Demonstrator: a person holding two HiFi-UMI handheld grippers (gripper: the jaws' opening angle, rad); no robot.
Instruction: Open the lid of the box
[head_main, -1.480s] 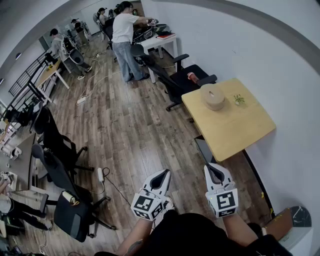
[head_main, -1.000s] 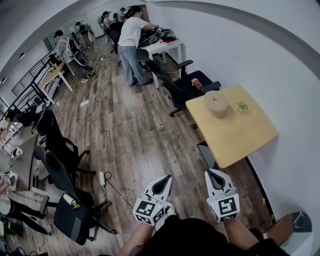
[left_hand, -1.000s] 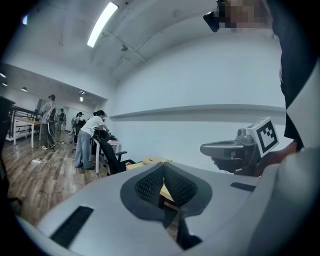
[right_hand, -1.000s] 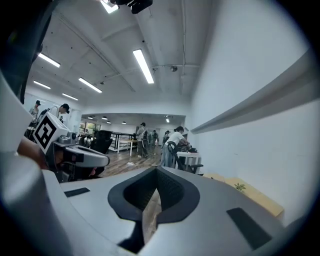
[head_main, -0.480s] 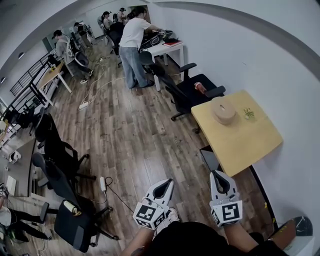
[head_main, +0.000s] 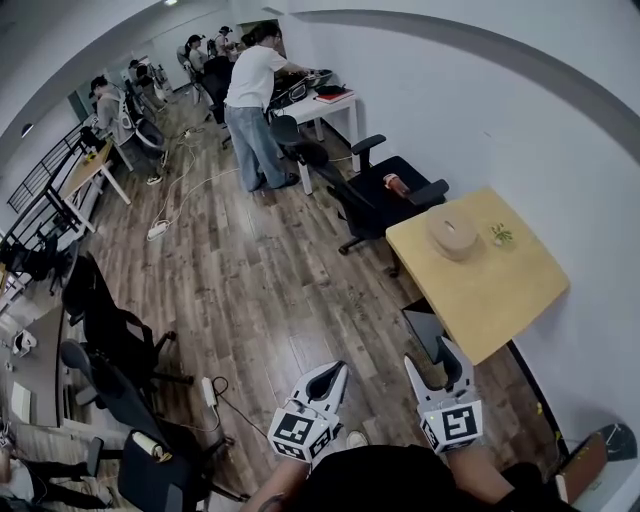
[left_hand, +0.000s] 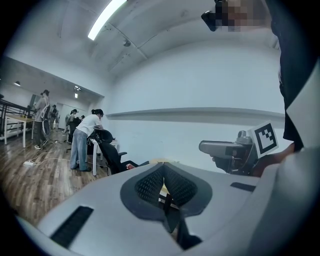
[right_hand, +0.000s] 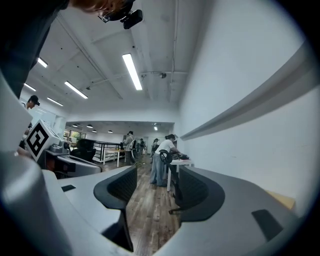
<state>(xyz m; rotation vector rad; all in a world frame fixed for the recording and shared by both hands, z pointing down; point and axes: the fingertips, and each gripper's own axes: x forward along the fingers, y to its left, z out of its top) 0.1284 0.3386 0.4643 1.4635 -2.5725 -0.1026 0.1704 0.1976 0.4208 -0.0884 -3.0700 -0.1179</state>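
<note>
Item one, the landmark: yellow wooden table (head_main: 495, 300), set against the white wall (head_main: 480, 120). Box (head_main: 452, 233): round, tan, standing on the far part of the table top, lid apparently in place, touched by neither gripper. Small green object (head_main: 501, 235): on the table just beside the box, on the wall side; too small to tell what it is. Left gripper (head_main: 335, 368): well short of the table's near edge, over the wooden floor (head_main: 270, 280), pointing roughly level; in the left gripper view (left_hand: 163, 167) its pads meet at the tips, closed on nothing. Right gripper (head_main: 432, 358): nearer the table's near corner than the left one but apart from it; in the right gripper view (right_hand: 152, 172) its jaws stand moderately wide, having just been opening, with only floor and distant room showing between them. Black office chair (head_main: 385, 190): just beyond the table's far end, a small red object (head_main: 392, 184) on its seat. White desk (head_main: 325, 105): further beyond the table along the same wall, with a person in a white shirt (head_main: 250, 95) standing at it. More black chairs (head_main: 110, 330): well apart from the table, across the floor. Power strip (head_main: 208, 390): on the floor, on the left gripper's side, away from the table.
</note>
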